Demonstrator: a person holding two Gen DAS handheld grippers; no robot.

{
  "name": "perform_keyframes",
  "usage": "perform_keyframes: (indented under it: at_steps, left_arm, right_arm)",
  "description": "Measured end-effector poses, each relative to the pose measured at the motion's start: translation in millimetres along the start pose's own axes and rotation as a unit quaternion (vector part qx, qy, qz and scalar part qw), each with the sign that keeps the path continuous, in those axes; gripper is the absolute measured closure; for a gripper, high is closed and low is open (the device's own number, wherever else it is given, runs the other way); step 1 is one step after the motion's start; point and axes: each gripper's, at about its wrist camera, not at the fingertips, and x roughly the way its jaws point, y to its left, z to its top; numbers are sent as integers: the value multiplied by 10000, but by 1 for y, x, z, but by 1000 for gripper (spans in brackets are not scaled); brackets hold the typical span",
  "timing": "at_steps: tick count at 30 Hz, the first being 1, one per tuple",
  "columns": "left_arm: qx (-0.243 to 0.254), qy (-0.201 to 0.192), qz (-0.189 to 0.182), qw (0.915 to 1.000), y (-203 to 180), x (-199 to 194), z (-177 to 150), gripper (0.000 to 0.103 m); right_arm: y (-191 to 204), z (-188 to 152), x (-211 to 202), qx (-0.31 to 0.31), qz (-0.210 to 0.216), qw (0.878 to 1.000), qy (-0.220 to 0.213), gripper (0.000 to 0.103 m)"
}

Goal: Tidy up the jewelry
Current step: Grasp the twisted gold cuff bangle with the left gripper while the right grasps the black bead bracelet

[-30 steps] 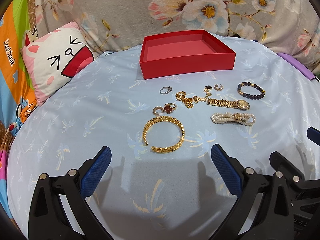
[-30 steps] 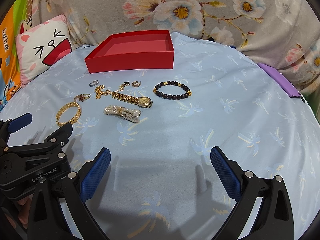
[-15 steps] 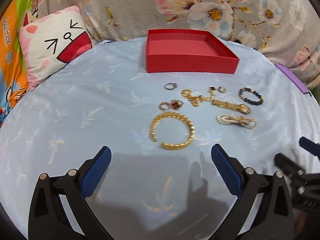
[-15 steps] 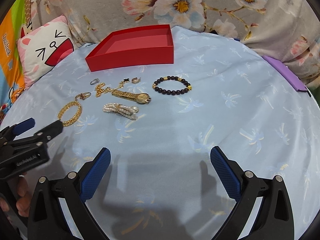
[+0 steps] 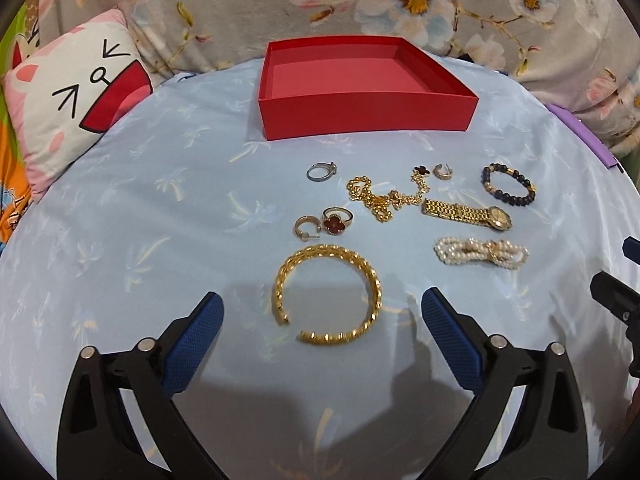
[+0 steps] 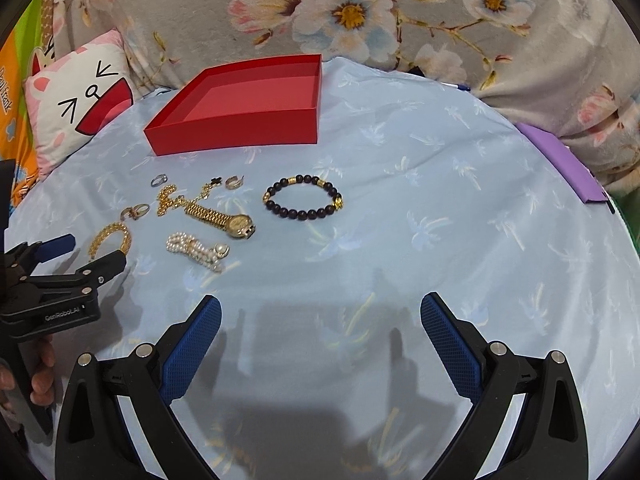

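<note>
An empty red box (image 5: 360,120) stands at the back of the blue cloth (image 5: 120,240). In front of it lie a silver ring (image 5: 321,171), a gold chain (image 5: 384,198), a gold watch (image 5: 468,214), a dark bead bracelet (image 5: 508,185), a pearl bracelet (image 5: 480,251), a red clover ring (image 5: 337,221) and a gold bangle (image 5: 326,294). My left gripper (image 5: 322,322) is open, its fingers on either side of the bangle's near part. My right gripper (image 6: 320,324) is open and empty, nearer than the bead bracelet (image 6: 303,197).
A cat-face pillow (image 5: 68,104) lies at the back left. A floral blanket (image 5: 440,4) runs along the back. A purple flat object (image 6: 560,160) lies at the right edge of the cloth. Two small gold hoop earrings (image 5: 306,227) lie among the jewelry.
My left gripper has moved forward toward the gold bangle, which now lies between its fingers. My right gripper has moved slightly forward. Both stay open.
</note>
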Motion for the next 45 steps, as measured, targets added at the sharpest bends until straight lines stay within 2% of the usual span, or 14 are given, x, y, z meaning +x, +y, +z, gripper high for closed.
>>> perform_keyframes:
  at_steps: [2, 5, 8, 17, 23, 24, 27, 29, 31, 33, 39, 45]
  left_arm:
    - [8, 165, -91, 9998, 0, 8, 2, 25]
    - [14, 107, -139, 9998, -1, 6, 2, 34]
    - [-34, 46, -250, 9997, 1, 3, 2, 48]
    - [-53, -143, -435, 9989, 7, -4, 1, 48]
    - [-91, -156, -584, 9981, 14, -8, -2, 48]
    - [-115, -138, -613, 9980, 15, -8, -3, 48]
    - [-156, -97, -657, 9977, 17, -6, -4, 48]
    - [-160, -95, -663, 9976, 16, -6, -4, 48]
    - [-155, -115, -666, 9976, 16, -6, -4, 48]
    - [-135, -125, -680, 9975, 16, -6, -4, 48]
    - [-131, -170, -718, 9972, 16, -10, -5, 48]
    - [-176, -346, -721, 9966, 21, -24, 2, 48]
  right_arm:
    - [-3, 7, 6, 15, 67, 10000, 68, 5]
    - [-5, 20, 16, 43, 128, 9999, 96, 5]
    - [0, 35, 29, -33, 103, 9999, 103, 8]
    - [4, 71, 67, -52, 70, 9999, 77, 27]
    - [-8, 71, 93, 87, 16, 9995, 313, 49]
    - [-10, 70, 97, 104, 14, 9993, 363, 55]
    - [-13, 69, 101, 87, -16, 9994, 324, 61]
    - [-10, 70, 100, 2, -14, 9996, 293, 69]
    - [-7, 69, 99, -78, -26, 9996, 252, 87]
    - [-3, 69, 98, -157, -33, 9996, 248, 95]
    - [-2, 66, 90, -185, -1, 9997, 188, 96]
    - [13, 71, 60, -345, 135, 9993, -86, 96]
